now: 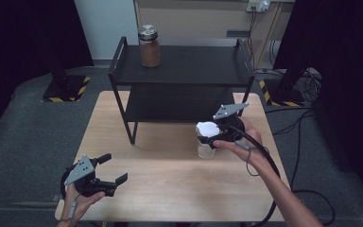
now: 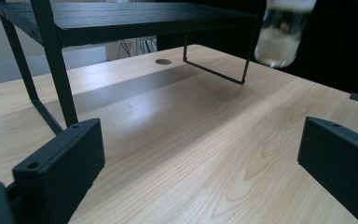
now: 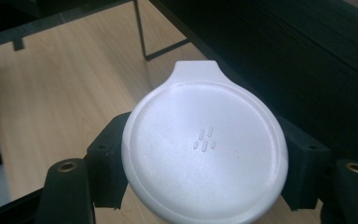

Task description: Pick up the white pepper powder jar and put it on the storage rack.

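The white lid (image 3: 205, 144) hid the clear jar (image 1: 206, 150) beneath the right gripper (image 1: 207, 135), whose 2 jaws clamped it; the left gripper (image 1: 108, 169) gaped wide, empty.

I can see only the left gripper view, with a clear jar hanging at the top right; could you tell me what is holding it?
Observer: The right gripper grips the jar just under its white lid, one jaw on each side.
Operator: Thank you. Is the jar resting on the table?
Observer: It appears to be lifted off the table, in front of the black shelf, though the high view doesn't settle that firmly.
Operator: Is anything on that shelf?
Observer: Yes, a brown-filled jar with a metal lid stands on the top tier near its left end.
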A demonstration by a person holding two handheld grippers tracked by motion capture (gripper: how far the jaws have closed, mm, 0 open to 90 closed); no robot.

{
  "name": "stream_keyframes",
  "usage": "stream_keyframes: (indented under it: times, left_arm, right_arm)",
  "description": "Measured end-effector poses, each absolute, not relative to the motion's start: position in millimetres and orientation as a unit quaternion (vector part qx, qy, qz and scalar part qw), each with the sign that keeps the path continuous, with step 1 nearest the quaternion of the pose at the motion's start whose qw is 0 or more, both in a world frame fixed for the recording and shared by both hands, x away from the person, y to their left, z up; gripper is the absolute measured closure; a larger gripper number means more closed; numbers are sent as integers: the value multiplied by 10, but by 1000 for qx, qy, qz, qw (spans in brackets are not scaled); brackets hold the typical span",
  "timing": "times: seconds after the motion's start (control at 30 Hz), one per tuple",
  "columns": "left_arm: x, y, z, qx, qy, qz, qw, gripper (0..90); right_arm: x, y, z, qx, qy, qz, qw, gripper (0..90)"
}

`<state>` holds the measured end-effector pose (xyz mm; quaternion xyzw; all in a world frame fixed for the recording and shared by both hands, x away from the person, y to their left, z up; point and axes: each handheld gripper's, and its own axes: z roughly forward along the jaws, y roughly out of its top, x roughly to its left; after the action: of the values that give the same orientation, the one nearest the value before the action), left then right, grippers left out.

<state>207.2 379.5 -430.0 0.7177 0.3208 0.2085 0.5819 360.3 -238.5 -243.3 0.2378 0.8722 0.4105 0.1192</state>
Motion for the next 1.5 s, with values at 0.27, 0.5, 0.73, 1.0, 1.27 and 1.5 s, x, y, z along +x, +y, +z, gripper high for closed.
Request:
stream_keyframes:
  times: [0.27, 0.5, 0.73, 1.0, 1.27, 1.5]
  left_arm:
    - [2077, 3803, -4302, 718, 320, 206, 583, 0]
    - [2077, 3803, -4303, 717, 322, 205, 584, 0]
    - [2083, 3809, -4304, 717, 321, 203, 584, 0]
    - [2082, 3812, -4304, 717, 320, 203, 585, 0]
    - [2084, 3816, -4304, 717, 320, 202, 585, 0]
    - [2084, 3818, -4304, 717, 320, 202, 585, 0]
  right_arm:
    - [3664, -2386, -1916, 211, 879, 417, 91, 315]
    - [3717, -2356, -1475, 182, 884, 421, 88, 315]
    - [3821, -2341, -1124, 175, 884, 426, 83, 315]
    - [3902, -2288, -761, 181, 884, 423, 85, 315]
    - [3968, -2187, -421, 189, 884, 416, 103, 315]
    - [4115, -2135, -268, 208, 878, 417, 112, 315]
